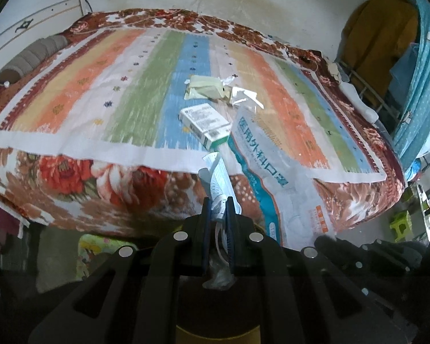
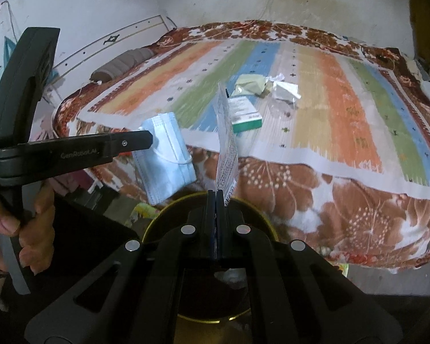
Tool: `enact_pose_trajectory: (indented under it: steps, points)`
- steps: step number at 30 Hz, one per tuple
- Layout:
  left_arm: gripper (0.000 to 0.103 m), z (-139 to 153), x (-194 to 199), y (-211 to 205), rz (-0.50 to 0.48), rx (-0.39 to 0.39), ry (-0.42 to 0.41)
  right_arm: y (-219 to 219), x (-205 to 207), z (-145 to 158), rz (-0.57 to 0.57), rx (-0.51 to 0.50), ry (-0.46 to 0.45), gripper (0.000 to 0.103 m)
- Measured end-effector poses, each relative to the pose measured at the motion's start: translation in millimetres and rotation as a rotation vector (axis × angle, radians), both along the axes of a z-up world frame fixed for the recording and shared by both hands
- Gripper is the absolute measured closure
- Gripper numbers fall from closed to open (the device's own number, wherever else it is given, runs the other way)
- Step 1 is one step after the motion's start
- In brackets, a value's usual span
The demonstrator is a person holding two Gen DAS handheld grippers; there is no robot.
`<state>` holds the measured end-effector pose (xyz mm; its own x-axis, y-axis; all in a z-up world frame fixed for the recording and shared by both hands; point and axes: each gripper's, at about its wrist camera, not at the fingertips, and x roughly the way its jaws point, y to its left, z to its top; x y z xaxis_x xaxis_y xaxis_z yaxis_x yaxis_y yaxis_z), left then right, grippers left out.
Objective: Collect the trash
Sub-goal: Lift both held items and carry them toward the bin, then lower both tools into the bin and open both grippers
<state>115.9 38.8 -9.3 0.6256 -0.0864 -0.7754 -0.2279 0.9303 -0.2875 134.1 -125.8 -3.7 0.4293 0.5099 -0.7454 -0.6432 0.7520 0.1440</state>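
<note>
The blue face mask [image 2: 166, 157] hangs from the left gripper [image 2: 150, 140], whose jaws are clenched on its edge. The flat mask package [image 2: 226, 149] stands up from the right gripper [image 2: 216, 193], pinched tight between the closed jaws. Below both grippers is the dark bin with a gold rim [image 2: 154, 220]. Beyond them, on the striped sheet [image 2: 344, 109], lie a green-white box [image 2: 243, 114] and a pale wrapper [image 2: 249, 84].
</note>
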Motion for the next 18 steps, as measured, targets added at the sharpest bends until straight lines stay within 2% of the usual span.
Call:
enact_pose_trajectory:
  steps: [8,11,13,18]
  points:
    - [0.094,-9,-19,-6,0.010,-0.025,0.011,-7,-23,-10,0.009,-0.002,0.042,0.103]
    - [0.093,-13,-24,-10,0.005,-0.021,0.022,-12,-26,-17,-0.017,-0.011,0.079,0.103]
    - [0.093,-16,-27,-14,0.000,-0.019,0.031,-15,-27,-25,-0.023,-0.007,0.135,0.103]
    - [0.093,-25,-34,-26,-0.017,-0.009,0.055,-18,-34,-34,-0.033,-0.038,0.161,0.103]
